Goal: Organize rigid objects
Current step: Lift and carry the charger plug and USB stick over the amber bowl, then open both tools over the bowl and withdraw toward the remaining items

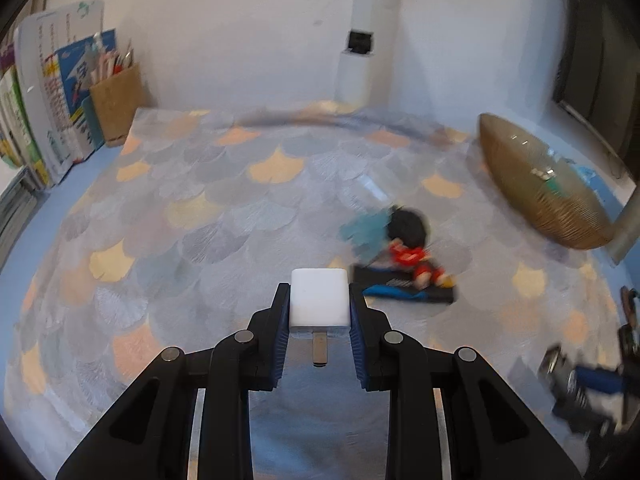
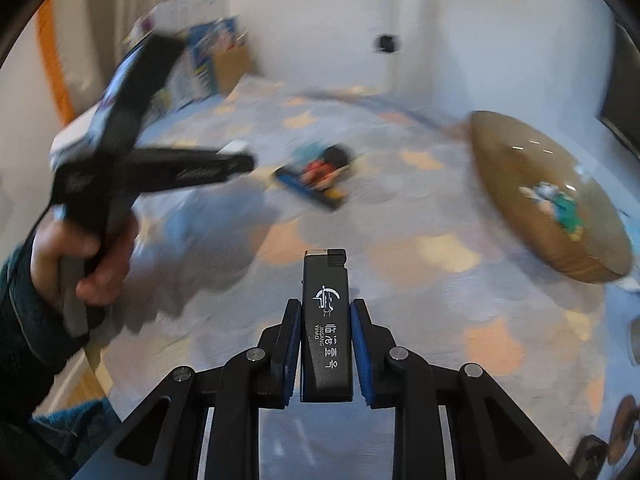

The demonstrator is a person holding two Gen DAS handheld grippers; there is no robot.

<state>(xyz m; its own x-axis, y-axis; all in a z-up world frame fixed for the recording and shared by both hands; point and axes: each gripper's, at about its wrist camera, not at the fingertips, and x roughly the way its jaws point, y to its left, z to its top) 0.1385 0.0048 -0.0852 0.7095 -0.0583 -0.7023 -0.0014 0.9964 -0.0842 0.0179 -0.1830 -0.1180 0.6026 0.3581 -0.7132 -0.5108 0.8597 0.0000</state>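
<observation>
The left claw [image 1: 319,312] is clamped on a small white charger plug [image 1: 319,298], its blue pads bearing on the two flat sides while a metal prong [image 1: 320,349] points back toward the camera; the block looks light, hard and smooth-skinned, so I judge a side-on squeeze across the flat faces the right hold, since the rounded edges and the prongs would give little purchase. The right claw [image 2: 325,320] is closed narrow on a black lighter [image 2: 326,328], held by its long faces with the metal cap end sticking forward past the tips; it too should be light and stiff, though glossy plastic may slip if the grip is loosened mid-carry, and the cap end is better left untouched. Both things hang clear above the table [image 1: 200,208] with its scale-patterned cloth; a woven basket [image 1: 544,184] stands to the right, already holding a few small items, and seems the likely place for them. A small figurine on a dark base [image 1: 412,264] lies between, blurred.
</observation>
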